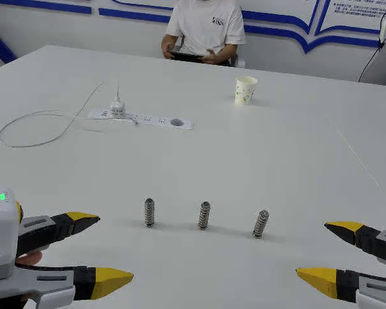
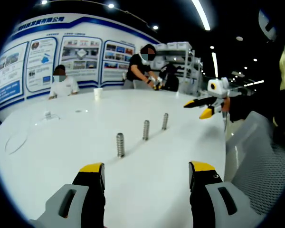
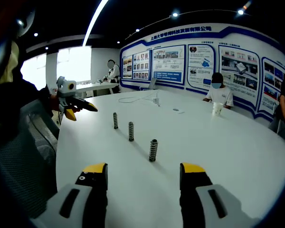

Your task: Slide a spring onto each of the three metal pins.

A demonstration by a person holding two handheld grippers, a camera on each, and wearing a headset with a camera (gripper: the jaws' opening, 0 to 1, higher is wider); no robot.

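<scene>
Springs (image 2: 146, 129), three, are stood in a row on the white counter (image 1: 244, 161), spaced apart from one another and placed between the two claws.

Left claw (image 1: 107, 250): held low over the near left of the counter, yellow-tipped jaws spread wide, nothing gripped.

Left spring (image 1: 149, 212): upright.

Middle spring (image 1: 204, 215): upright, leaned very slightly.

Right spring (image 1: 261, 223): tilted to the right.

Pins: presumably inside the coils, but they cannot be made out.

Right claw (image 1: 317, 250): held low at the near right, jaws likewise spread wide and empty, clear of the right spring.

Farther back are noted a power strip (image 1: 141, 119) and a paper cup (image 1: 245, 89).
</scene>
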